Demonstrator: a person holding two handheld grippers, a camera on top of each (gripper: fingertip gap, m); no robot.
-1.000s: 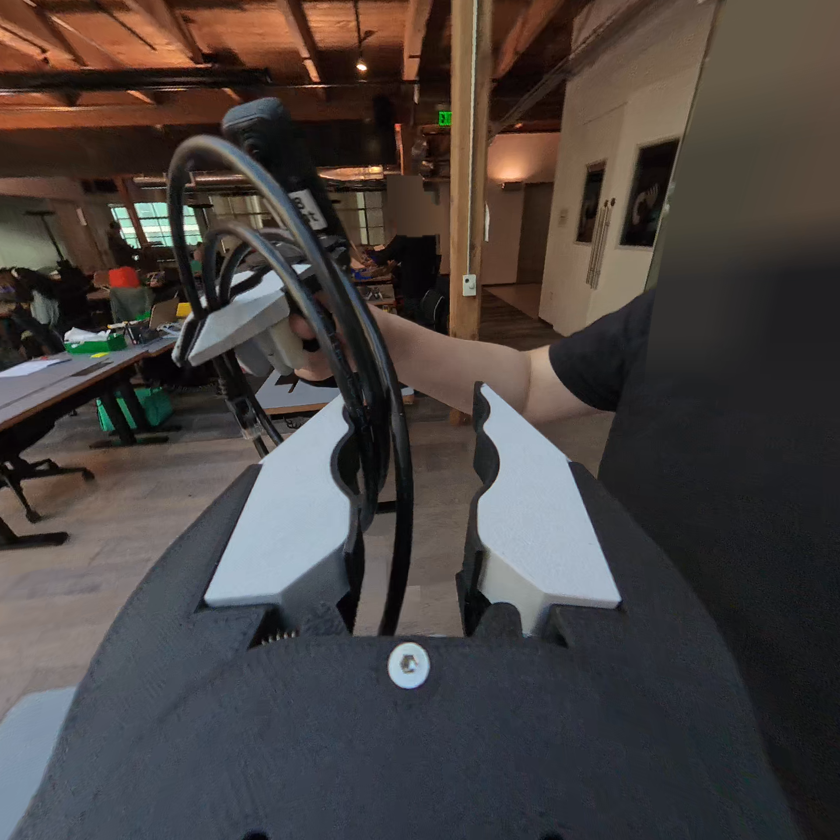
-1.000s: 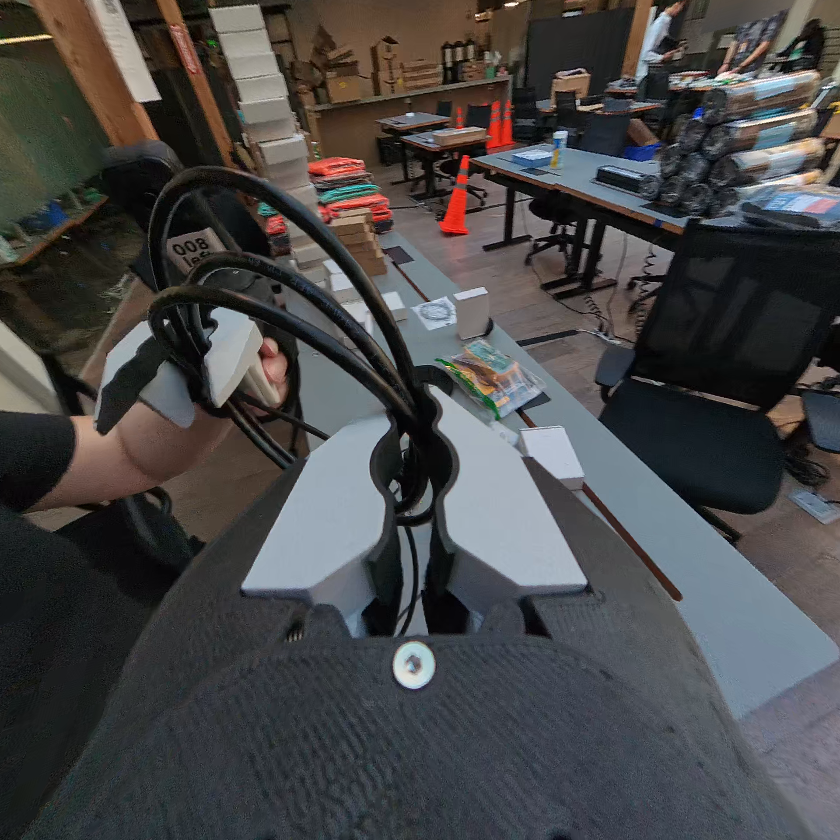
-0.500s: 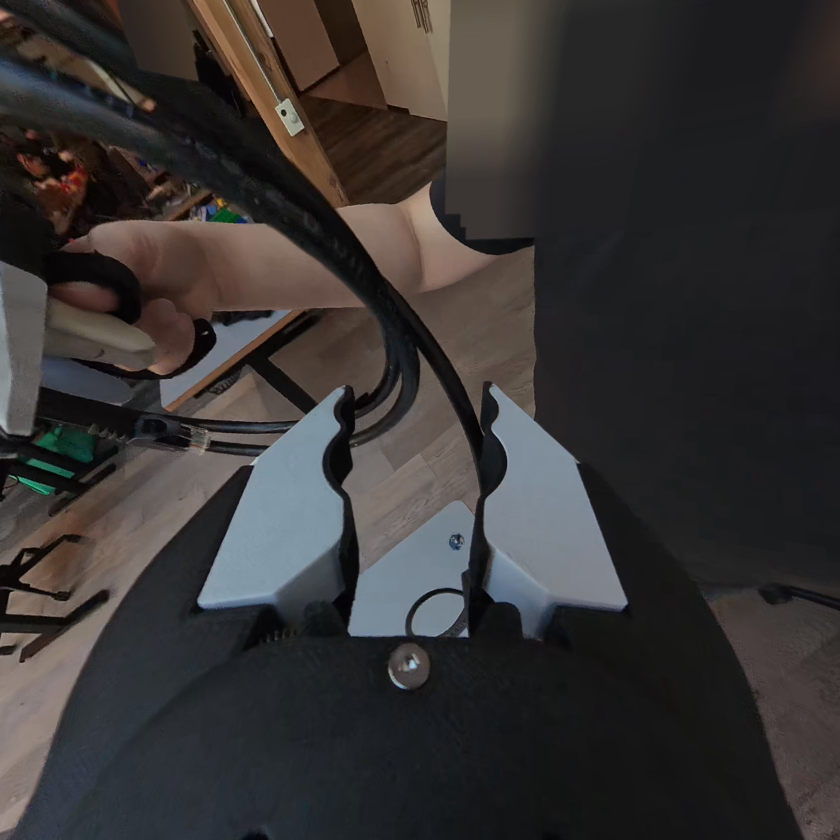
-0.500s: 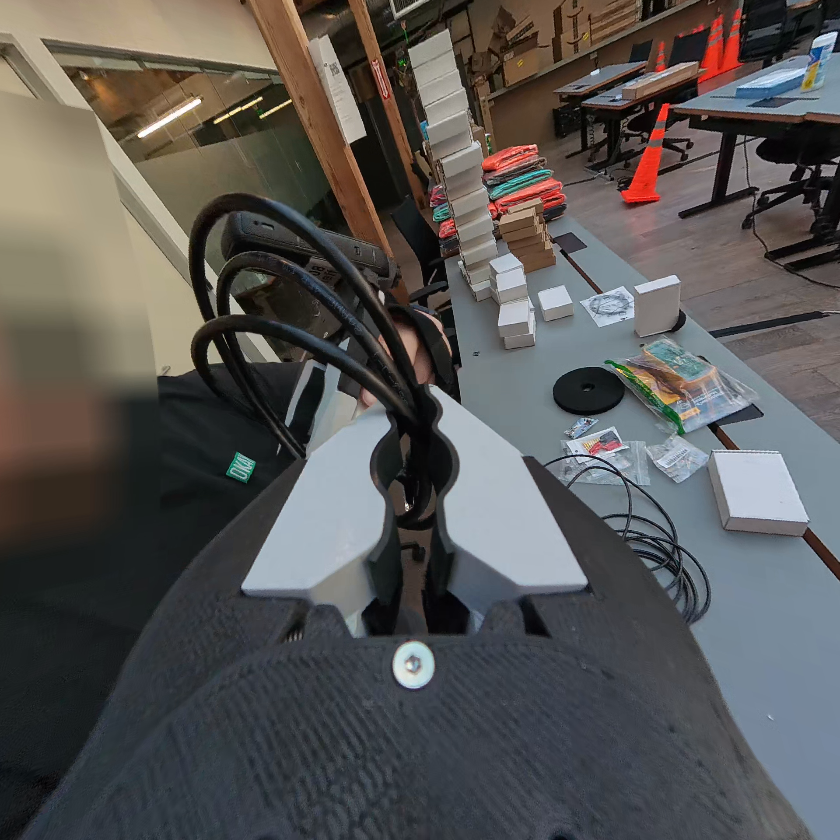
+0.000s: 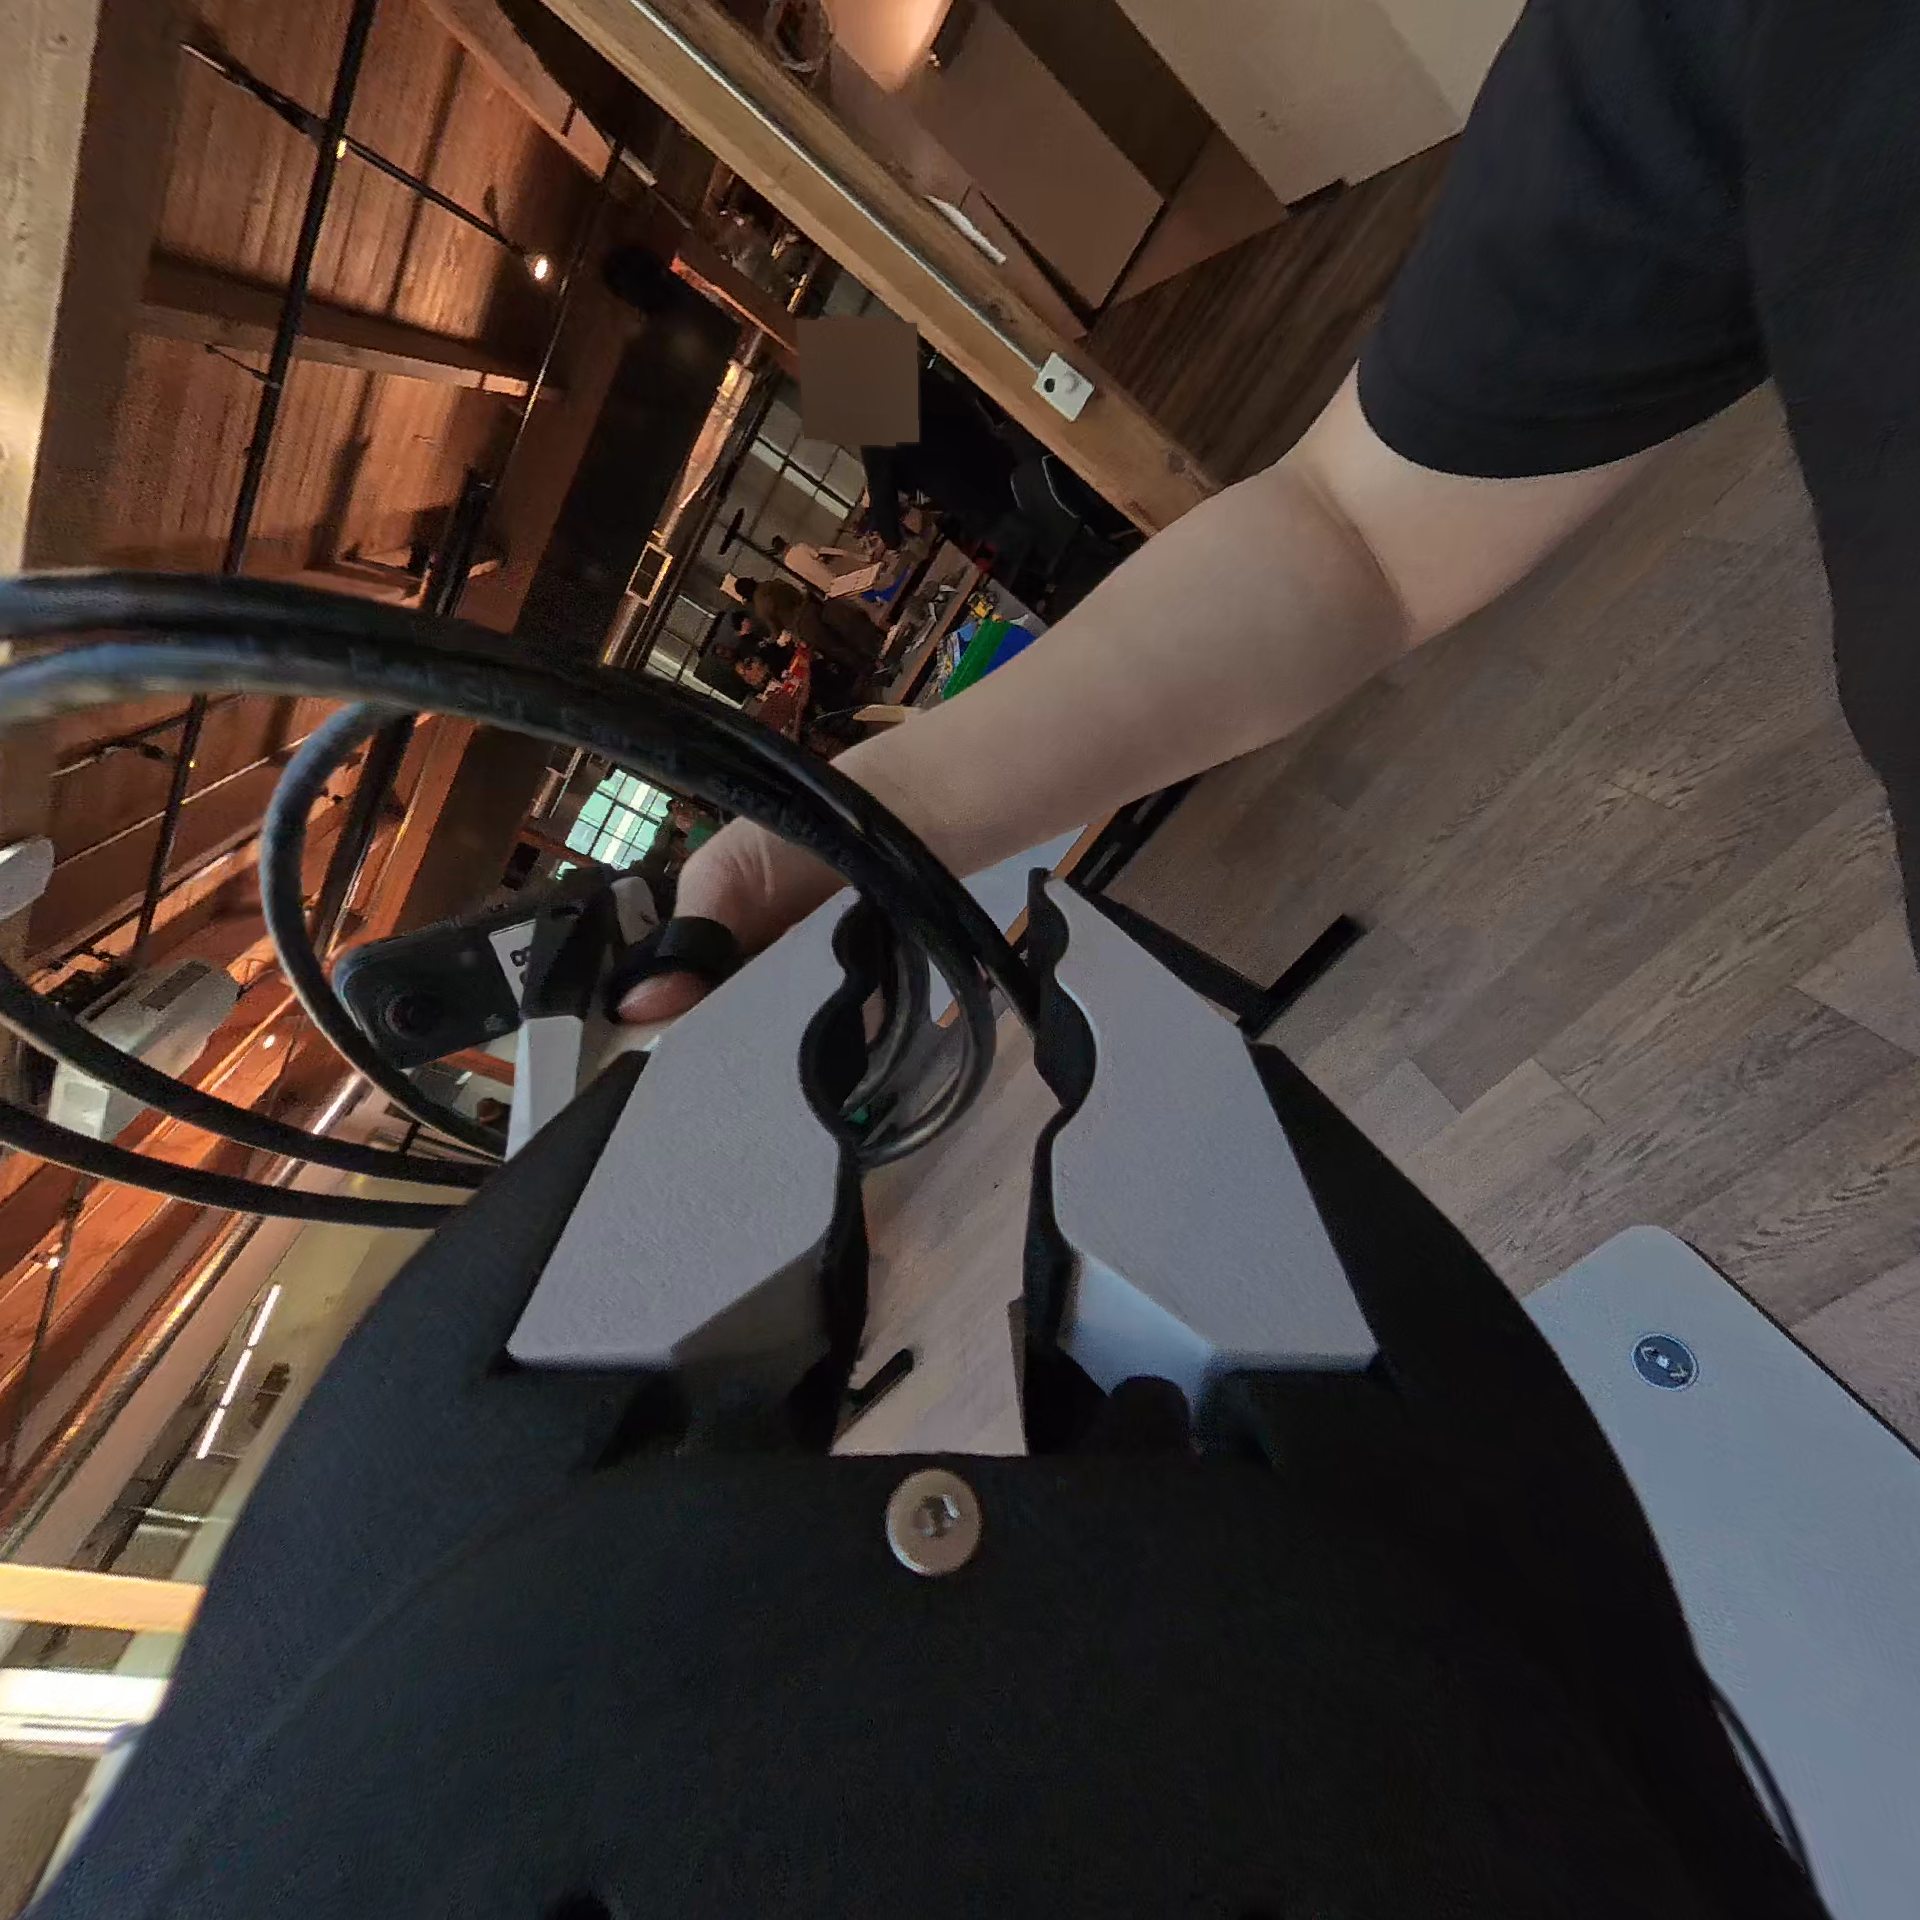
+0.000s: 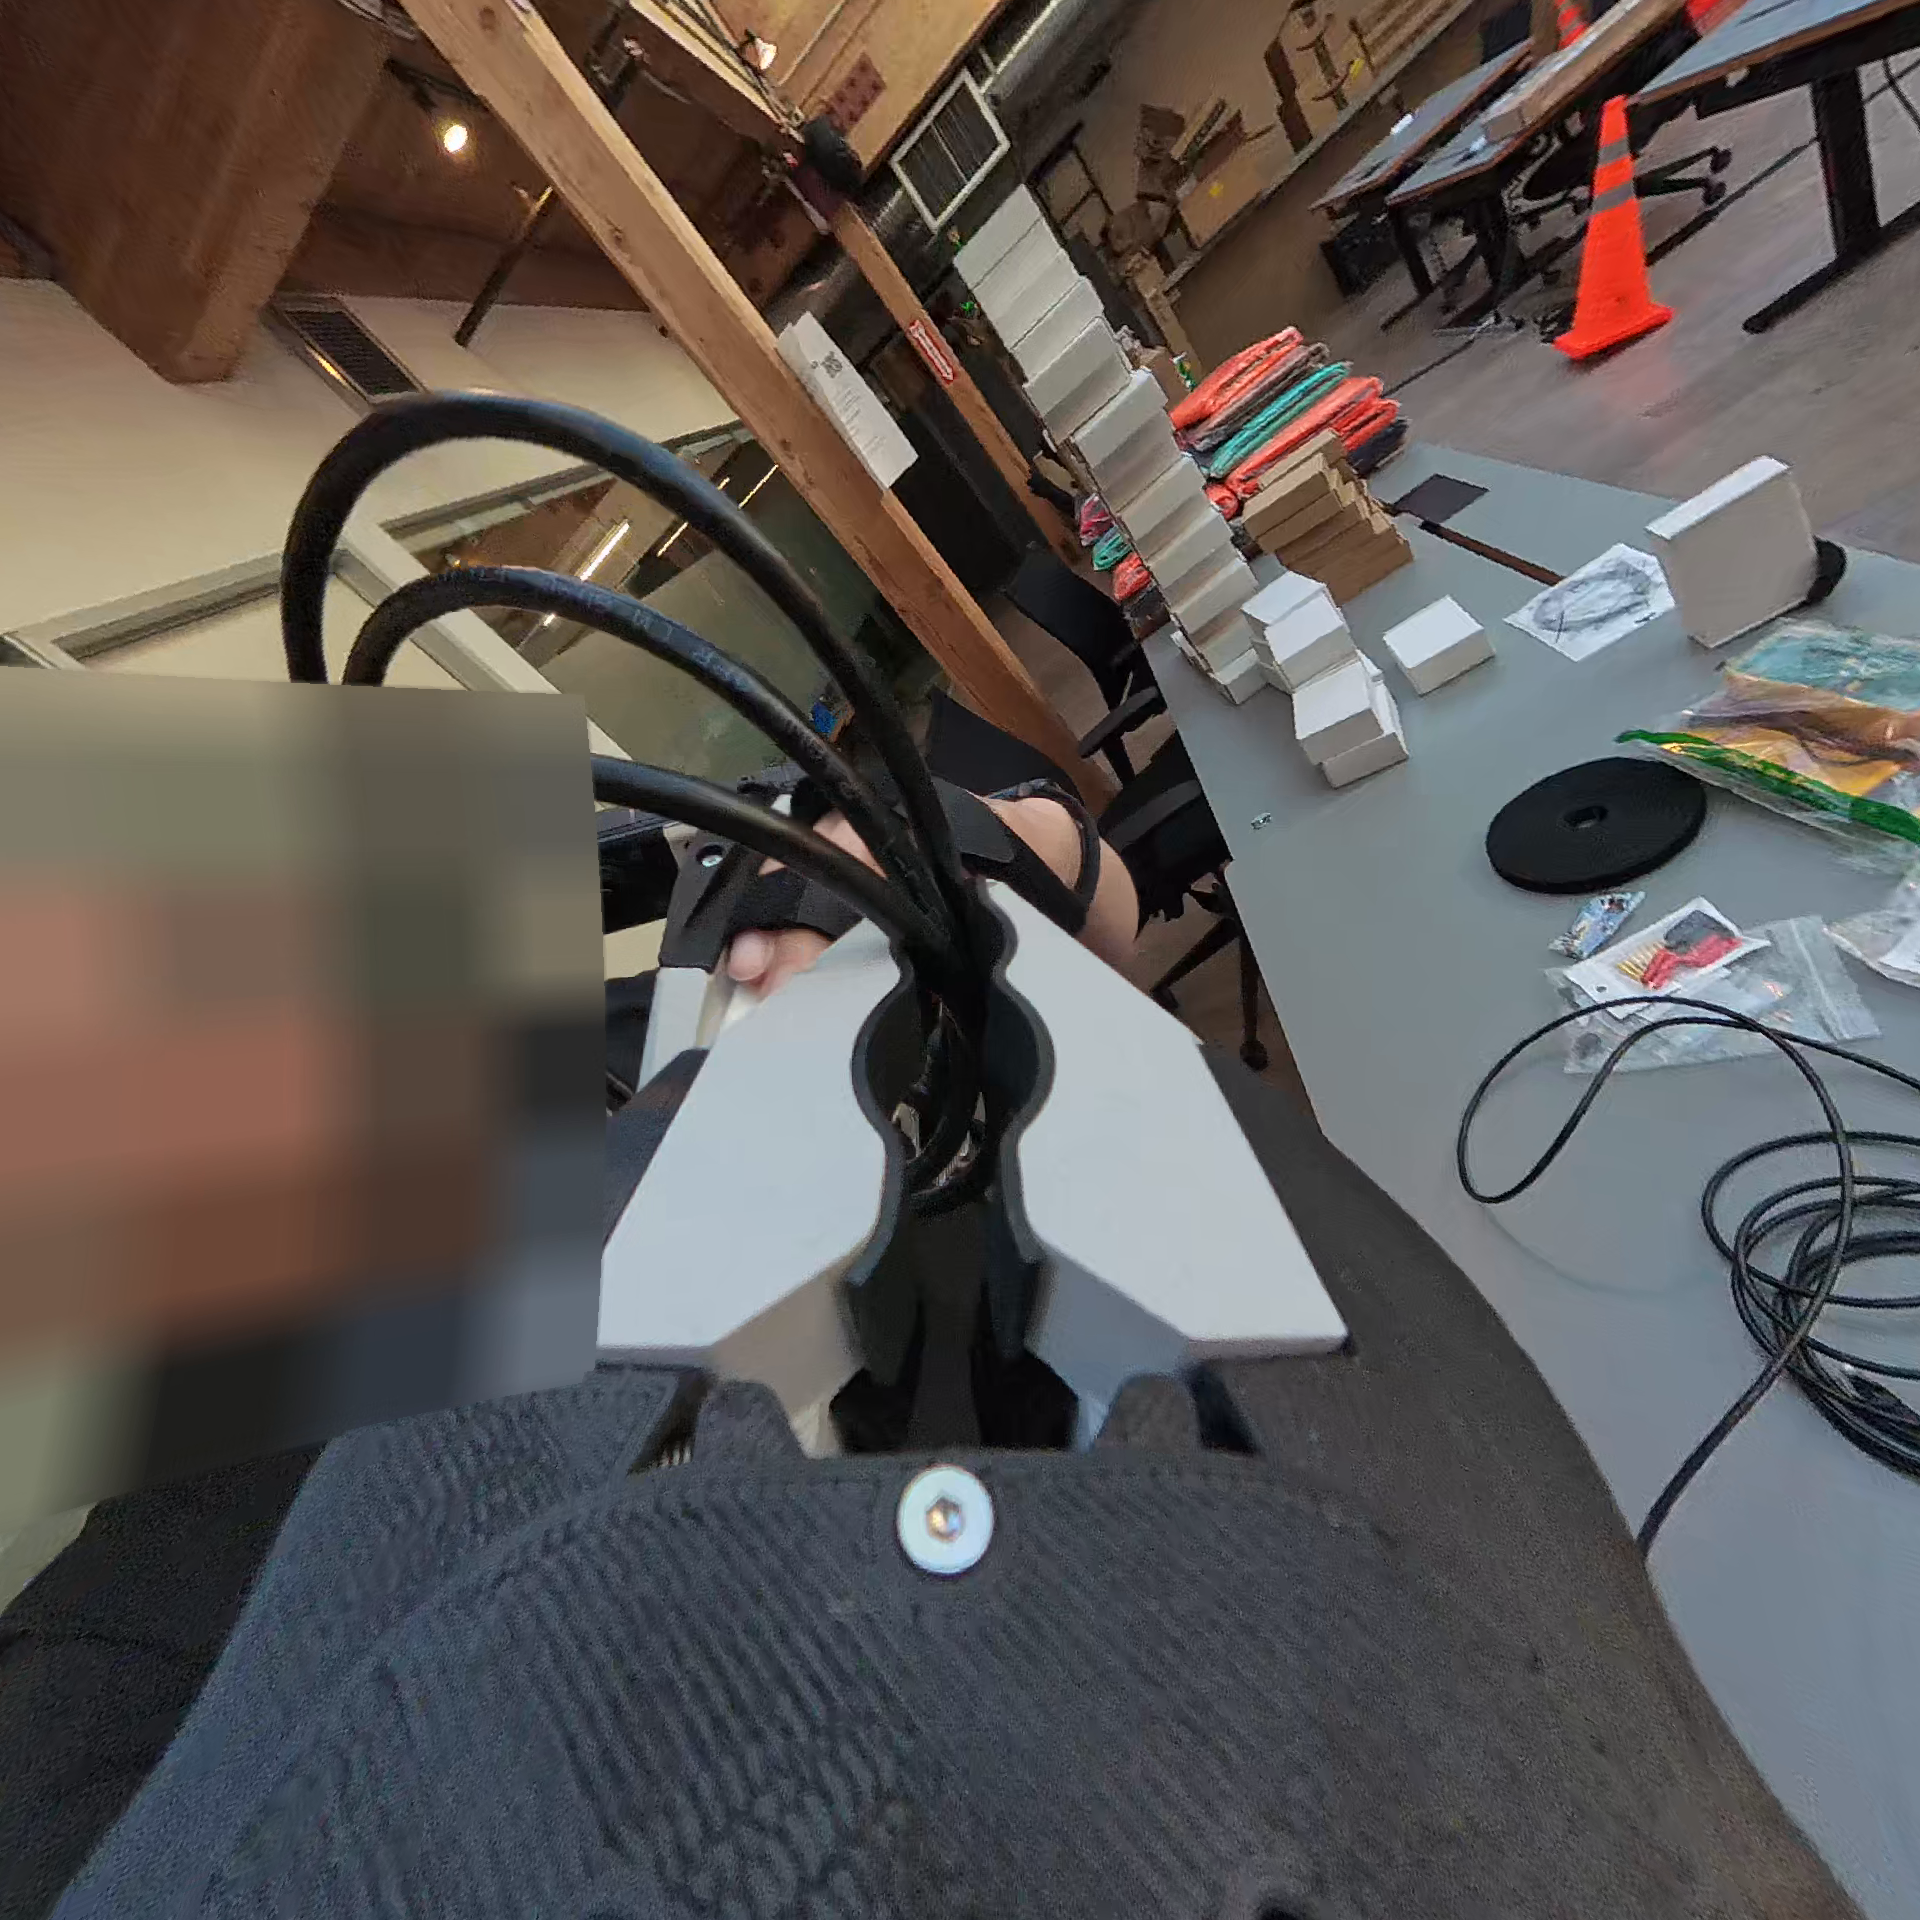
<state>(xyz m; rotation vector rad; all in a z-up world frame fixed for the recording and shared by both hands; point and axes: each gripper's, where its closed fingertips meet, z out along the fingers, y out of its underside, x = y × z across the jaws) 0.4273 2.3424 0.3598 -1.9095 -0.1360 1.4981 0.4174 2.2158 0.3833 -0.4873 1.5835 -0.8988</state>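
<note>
A thick black cable (image 6: 665, 634) is coiled in several loops and held in the air. My right gripper (image 6: 961, 925) is shut on the bundled loops, which rise up and to the left from its tips. My left gripper (image 5: 940, 925) is open, its jaws apart, and the cable (image 5: 665, 727) loops run through the gap near the tips, against the left finger (image 5: 727, 1101). In the left wrist view the right gripper (image 5: 447, 1003) shows just beyond, held by a bare-armed hand (image 5: 748, 883). In the right wrist view the hand holding the left gripper (image 6: 831, 894) sits behind the cable.
A grey table (image 6: 1382, 935) on the right holds a thin black cable coil (image 6: 1808, 1195), a black disc (image 6: 1595, 821), small plastic bags (image 6: 1704, 977) and stacked white boxes (image 6: 1143, 468). A wooden post (image 6: 748, 343) stands behind. An orange cone (image 6: 1616, 239) stands far off. A table corner (image 5: 1714, 1507) is at my left gripper's lower right. The tips of one gripper are about 12 cm away from the tips of the other.
The left gripper has rolled and swung so the cable loops now sit between its open jaws. The right gripper stays shut on the cable and has tilted up and left.
</note>
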